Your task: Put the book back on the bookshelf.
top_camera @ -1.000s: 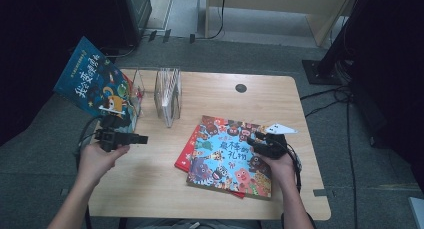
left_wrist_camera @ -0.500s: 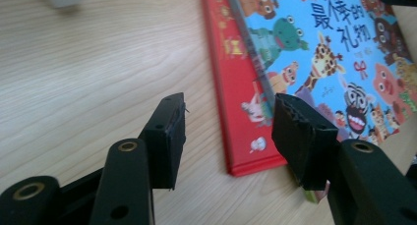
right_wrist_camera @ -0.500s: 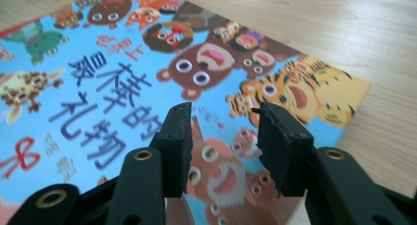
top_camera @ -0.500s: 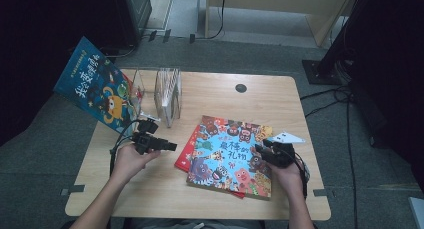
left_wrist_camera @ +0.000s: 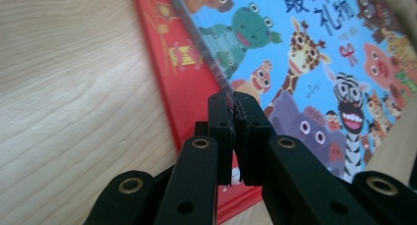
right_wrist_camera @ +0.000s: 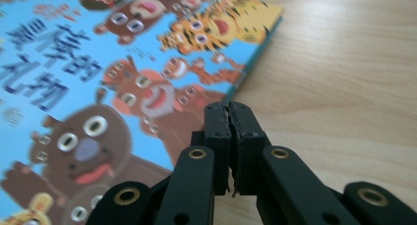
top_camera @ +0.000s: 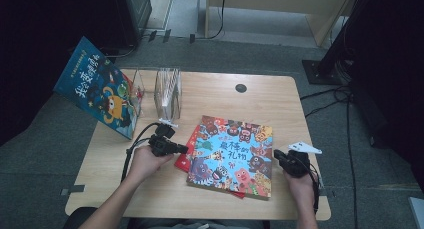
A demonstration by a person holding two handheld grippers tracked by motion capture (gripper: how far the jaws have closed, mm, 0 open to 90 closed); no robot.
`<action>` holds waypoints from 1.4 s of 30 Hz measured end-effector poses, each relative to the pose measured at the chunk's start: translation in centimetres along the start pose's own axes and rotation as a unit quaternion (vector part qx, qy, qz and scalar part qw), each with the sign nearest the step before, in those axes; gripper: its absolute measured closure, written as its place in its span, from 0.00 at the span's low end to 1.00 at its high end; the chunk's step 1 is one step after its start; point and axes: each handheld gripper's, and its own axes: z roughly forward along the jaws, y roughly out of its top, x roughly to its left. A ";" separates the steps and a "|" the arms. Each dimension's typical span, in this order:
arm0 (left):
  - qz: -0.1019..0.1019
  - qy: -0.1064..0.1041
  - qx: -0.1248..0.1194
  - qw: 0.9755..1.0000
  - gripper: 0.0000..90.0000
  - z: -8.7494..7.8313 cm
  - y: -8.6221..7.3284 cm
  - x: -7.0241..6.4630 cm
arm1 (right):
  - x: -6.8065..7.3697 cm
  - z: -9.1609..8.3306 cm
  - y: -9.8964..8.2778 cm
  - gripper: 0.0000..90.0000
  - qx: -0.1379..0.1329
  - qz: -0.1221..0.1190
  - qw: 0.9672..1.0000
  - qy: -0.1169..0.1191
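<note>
Pale wooden tabletop (top_camera: 210,94) on grey carpet, dark room around it. The blue picture book with cartoon animals (top_camera: 231,154) lies flat on a red book (top_camera: 183,158), not yet lifted. The left gripper (left_wrist_camera: 233,103) has just closed, pinching its left edge; the right gripper (right_wrist_camera: 228,111) has just closed, its jaws pressed together at the right edge. Standing it in the clear acrylic book rack (top_camera: 167,89) looks left to do.

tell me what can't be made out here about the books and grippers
- Red book: cover mostly hidden under the blue animal book, high view.
- Left gripper: shut at the blue book's edge; whether the cover is pinched is unclear.
- Right gripper: shut beside the book; contact unclear, cover blurred.
</note>
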 end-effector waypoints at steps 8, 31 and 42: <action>0.010 0.000 0.008 1.000 0.95 1.6 -1.0 -1.1 | 0.6 0.7 0.3 1.00 0.010 0.010 1.000 0.001; -0.039 0.030 -0.034 0.998 1.00 -1.1 -5.0 -0.8 | 3.3 5.3 4.4 1.00 0.017 -0.007 1.000 0.015; -0.044 0.031 -0.035 0.998 1.00 -1.3 -6.3 -1.8 | 3.5 6.9 5.9 1.00 0.019 -0.013 0.999 0.035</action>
